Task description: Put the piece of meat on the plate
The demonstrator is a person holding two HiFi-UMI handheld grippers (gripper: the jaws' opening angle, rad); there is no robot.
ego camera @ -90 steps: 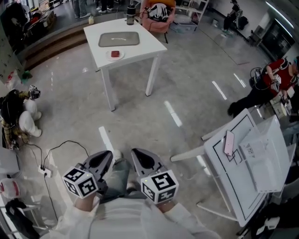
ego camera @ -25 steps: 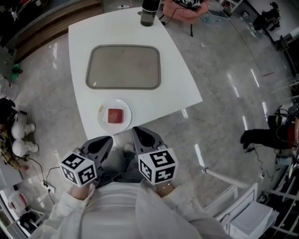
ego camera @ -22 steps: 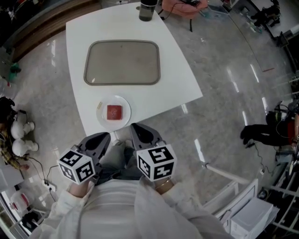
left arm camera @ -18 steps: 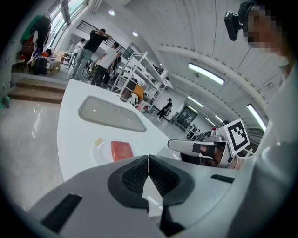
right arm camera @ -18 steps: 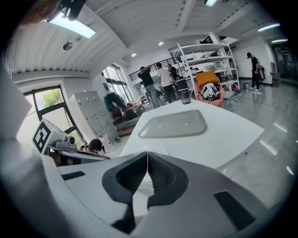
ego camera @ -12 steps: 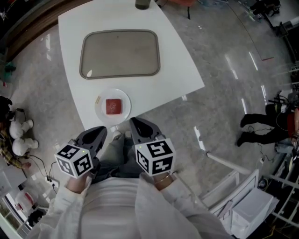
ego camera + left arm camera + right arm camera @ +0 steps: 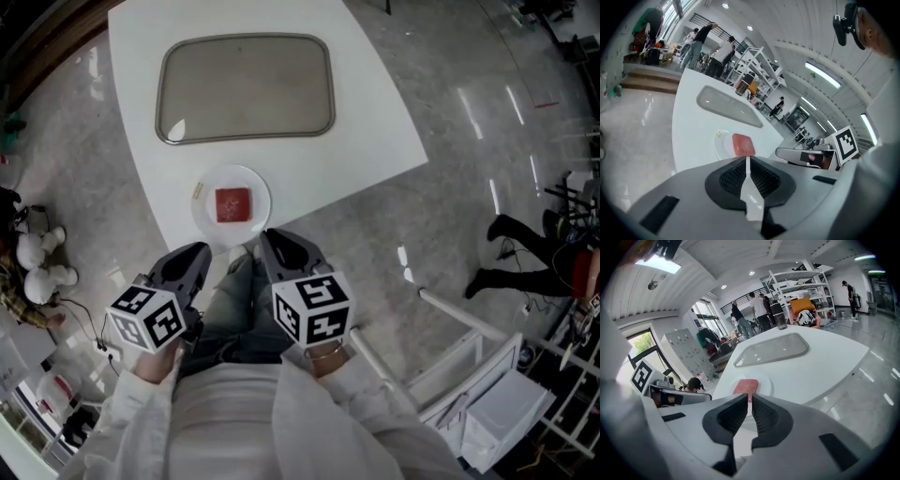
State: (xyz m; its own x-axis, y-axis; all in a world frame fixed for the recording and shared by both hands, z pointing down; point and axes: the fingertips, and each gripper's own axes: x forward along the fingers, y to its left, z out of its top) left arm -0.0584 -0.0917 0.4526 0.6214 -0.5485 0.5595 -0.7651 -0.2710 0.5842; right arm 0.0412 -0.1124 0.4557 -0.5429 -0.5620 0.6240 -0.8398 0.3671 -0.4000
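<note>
The table (image 7: pixel 375 122) has drawn nearer (head view), its plate (image 7: pixel 255 223) now just ahead of the left gripper (image 7: pixel 193 256) and right gripper (image 7: pixel 276 244).

The piece of meat (image 7: pixel 232 204) was a dull red square on a white plate (image 7: pixel 208 225), whose rim bore a small yellowish speck. The worktop (image 7: pixel 375 122) was plain white, and the tray (image 7: pixel 244 86) on it was a glossy grey-brown. The left gripper (image 7: pixel 192 255) and right gripper (image 7: pixel 274 242) were mid-grey, with black ribbed pads (image 7: pixel 733 176) in their jaws. Each carried a white cube (image 7: pixel 312 307) printed with black square markers. The floor (image 7: pixel 469 187) was glossy mottled grey, the sleeves (image 7: pixel 347 403) white, and the trousers (image 7: pixel 234 319) faded blue-grey.
</note>
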